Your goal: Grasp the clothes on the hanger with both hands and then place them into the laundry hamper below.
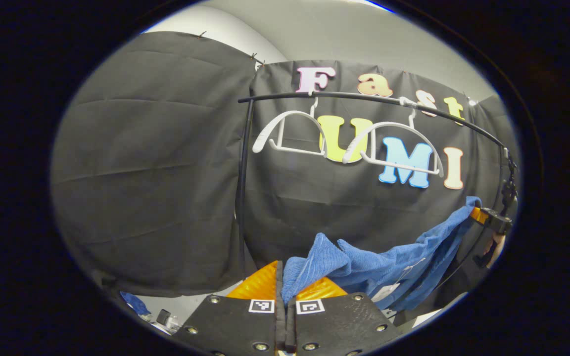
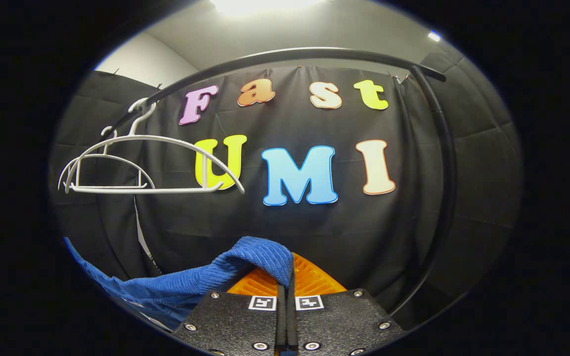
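The blue ribbed garment [image 1: 389, 267] hangs slack in mid-air, stretched between the two grippers, well below the two bare white hangers [image 1: 344, 143] on the black rail [image 1: 364, 99]. The left gripper [image 1: 285, 291] is clamped together on one bunched corner. The right gripper [image 2: 285, 284] is likewise pinched on the other corner, with the rail's upright [image 2: 443, 198] near on its right.

Rail [image 2: 285, 55] and hangers [image 2: 131, 165] overhead (open below).

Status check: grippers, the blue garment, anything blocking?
Left gripper shut on blue garment; right gripper shut on its other end. Garment off the white hangers, slung between grippers. Nothing seen in the way.
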Motion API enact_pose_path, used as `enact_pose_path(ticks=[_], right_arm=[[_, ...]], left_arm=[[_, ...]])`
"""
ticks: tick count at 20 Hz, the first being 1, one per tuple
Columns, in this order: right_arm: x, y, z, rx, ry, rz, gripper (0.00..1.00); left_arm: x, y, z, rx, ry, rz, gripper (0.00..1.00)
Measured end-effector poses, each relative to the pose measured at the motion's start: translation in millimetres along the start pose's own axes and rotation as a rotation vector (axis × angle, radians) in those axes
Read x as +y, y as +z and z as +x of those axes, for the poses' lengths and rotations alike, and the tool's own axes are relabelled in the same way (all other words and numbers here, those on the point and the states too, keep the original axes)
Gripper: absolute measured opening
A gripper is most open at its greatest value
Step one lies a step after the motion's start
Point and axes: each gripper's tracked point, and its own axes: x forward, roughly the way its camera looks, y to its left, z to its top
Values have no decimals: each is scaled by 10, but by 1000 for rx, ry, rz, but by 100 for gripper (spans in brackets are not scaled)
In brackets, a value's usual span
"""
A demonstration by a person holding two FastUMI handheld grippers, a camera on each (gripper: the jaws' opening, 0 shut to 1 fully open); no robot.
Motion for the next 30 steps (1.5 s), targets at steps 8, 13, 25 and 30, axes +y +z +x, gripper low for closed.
enact_pose_path(ticks=[8,13,25,30], right_arm=[[225,-39,-856,64,-39,-39,0],[281,-271,-1343,140,-90,-82,0],[646,-1151,-2260,368,-185,-68,0],[782,-1553,-2276,450,-186,-29,0]], left_arm=[[273,-184,-382,45,-95,60,2],[278,-333,-320,77,-197,68,1],[-228,-937,-74,180,-458,157,1],[-344,-1330,34,238,-489,230,1]])
